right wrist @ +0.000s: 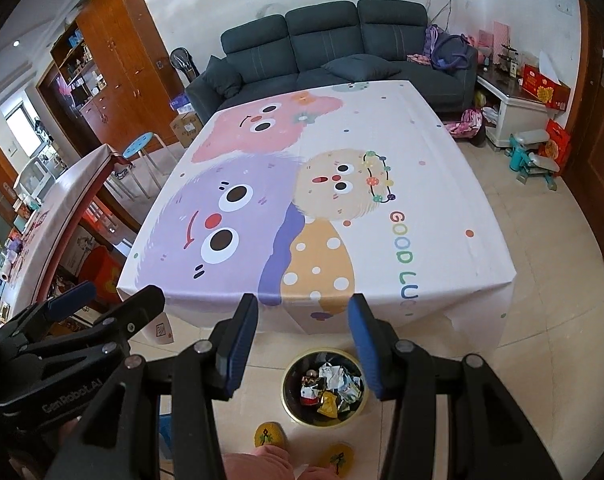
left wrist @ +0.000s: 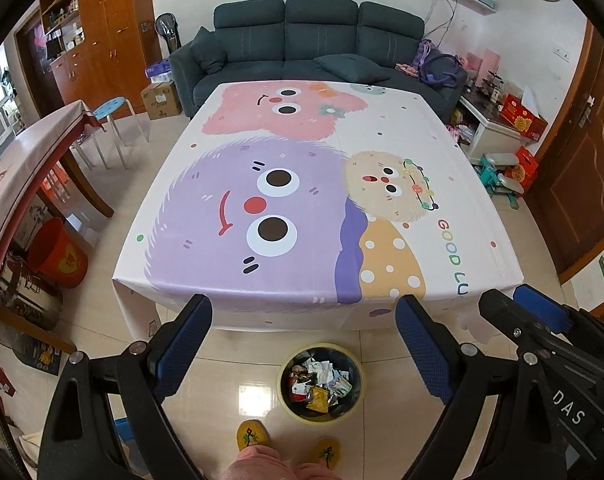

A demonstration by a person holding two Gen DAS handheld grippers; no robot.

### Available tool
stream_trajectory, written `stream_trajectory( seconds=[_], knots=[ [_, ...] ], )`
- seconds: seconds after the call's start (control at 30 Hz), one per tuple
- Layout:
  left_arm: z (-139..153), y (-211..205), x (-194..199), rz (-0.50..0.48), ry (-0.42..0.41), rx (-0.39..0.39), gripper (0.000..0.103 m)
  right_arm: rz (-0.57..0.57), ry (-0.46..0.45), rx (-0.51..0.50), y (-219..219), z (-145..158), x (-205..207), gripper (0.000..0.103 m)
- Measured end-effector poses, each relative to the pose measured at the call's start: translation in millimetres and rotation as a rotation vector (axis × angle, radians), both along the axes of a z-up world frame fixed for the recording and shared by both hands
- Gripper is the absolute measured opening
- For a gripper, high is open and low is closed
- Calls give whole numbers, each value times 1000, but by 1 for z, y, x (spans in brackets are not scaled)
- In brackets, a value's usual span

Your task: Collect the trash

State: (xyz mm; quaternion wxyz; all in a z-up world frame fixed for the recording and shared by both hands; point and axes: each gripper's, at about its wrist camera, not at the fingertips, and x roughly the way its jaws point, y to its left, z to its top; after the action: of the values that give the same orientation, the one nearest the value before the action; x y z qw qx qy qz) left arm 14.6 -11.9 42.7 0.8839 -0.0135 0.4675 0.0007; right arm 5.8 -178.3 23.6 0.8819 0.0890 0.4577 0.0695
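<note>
Trash (left wrist: 320,384) is pretty much all sitting in the little round bin (left wrist: 354,364) on the floor, which shows low down between the fingers of the left gripper (left wrist: 304,348) and just under the right gripper (right wrist: 304,340) too. Looks like crumpled wrappers and snack packets piled in there, can't make out much more than that.

The table (left wrist: 382,128) out in front of both grippers, with the cartoon monster cloth, has nothing lying on it that I can see. No stray bits on the floor tiles around the bin either, at least in what these views cover.

Both grippers have their jaws spread apart with nothing between the pads. They hang side by side above the near table edge.

So my guess: collecting is basically done, maybe completely. If anything's left, it's out of view.
</note>
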Motion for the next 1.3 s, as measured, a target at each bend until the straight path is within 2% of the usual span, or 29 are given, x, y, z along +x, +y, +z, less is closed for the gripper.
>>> stream_trajectory(
  seconds=[1.3],
  knots=[
    [-1,-6,8,-9,9,1,92,-4,-15,-23,-7,5,4,48]
  ],
)
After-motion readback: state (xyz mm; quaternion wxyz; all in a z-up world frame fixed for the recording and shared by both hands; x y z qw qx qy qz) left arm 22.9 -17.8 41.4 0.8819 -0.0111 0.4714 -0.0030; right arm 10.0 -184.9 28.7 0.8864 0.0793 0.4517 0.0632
